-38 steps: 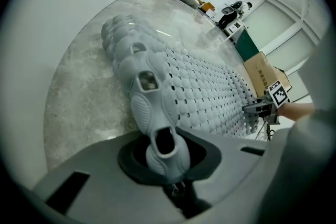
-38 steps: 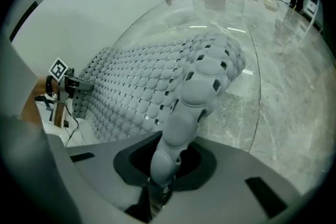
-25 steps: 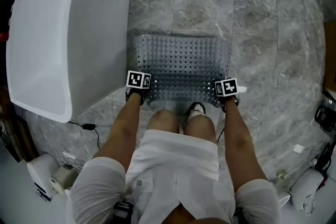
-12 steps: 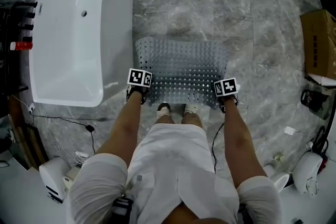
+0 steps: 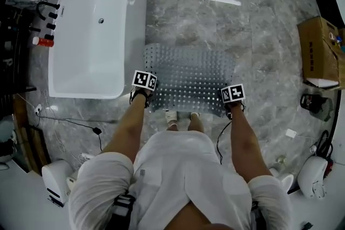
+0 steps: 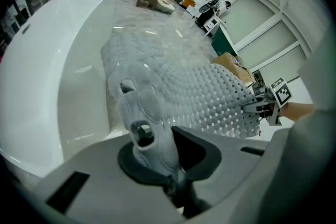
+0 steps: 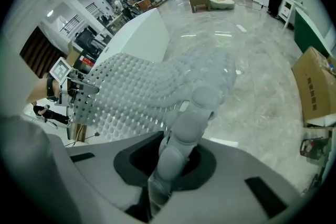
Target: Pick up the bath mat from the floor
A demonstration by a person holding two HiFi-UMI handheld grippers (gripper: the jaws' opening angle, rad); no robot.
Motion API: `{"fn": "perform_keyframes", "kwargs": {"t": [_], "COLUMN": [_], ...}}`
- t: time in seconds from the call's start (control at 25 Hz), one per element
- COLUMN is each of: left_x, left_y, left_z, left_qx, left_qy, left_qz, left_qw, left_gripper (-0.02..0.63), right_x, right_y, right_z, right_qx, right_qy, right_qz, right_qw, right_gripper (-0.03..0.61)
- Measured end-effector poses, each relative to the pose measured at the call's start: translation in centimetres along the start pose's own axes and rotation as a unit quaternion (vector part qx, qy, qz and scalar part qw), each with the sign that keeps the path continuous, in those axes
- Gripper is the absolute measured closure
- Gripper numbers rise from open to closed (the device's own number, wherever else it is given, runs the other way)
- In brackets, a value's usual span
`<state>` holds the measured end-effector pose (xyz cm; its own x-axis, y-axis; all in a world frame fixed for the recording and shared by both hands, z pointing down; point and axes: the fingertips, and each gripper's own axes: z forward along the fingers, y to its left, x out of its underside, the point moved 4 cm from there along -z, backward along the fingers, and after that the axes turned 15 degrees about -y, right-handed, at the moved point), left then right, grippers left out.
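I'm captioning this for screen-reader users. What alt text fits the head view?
Seen from above, a person holds a grey perforated bath mat by its near corners, left tool and right tool each shut on one. A white bathtub stands to the left on grey stone floor.

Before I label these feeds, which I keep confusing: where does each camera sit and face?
Head view: on the person's head, facing steeply down at the bath mat and bathtub; forearms, feet, left claw and right claw show.
Left gripper view: on the left claw, looking along jaws shut on a mat corner; right claw visible opposite.
Right gripper view: on the right claw, likewise gripping a corner; left claw visible opposite.
Shared: all show mat and bathtub.
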<state>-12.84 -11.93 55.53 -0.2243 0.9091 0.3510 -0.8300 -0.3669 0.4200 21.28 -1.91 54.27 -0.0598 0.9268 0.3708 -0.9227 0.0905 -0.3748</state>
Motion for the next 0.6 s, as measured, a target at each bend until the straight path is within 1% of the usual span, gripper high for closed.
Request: {"fn": "perform_keyframes", "kwargs": {"t": [0.28, 0.48, 0.6], "left_x": [0.4, -0.1, -0.4], "left_y": [-1.6, -2.3, -3.0], "left_z": [-7.1, -10.3, -11.6], "left_qx": [0.013, 0.018, 0.027], "left_qy": [-0.044, -0.057, -0.06], "left_qz": [0.001, -0.005, -0.018], "left_qw": [0.9989, 0.9982, 0.9977], "left_gripper": [0.565, 0.565, 0.565], "right_x": [-0.7, -1.7, -2.1], "right_y": [5.3, 7.4, 8.6], "right_z": [-4.5, -6.5, -7.6], "right_qx": [-0.018, -0.015, -0.015], "right_qy": [-0.045, -0.044, -0.048], "right_qz": [-0.02, -0.013, -0.01], "right_qw": [0.999, 0.999, 0.999], "right_gripper": [0.518, 0.518, 0.518]}}
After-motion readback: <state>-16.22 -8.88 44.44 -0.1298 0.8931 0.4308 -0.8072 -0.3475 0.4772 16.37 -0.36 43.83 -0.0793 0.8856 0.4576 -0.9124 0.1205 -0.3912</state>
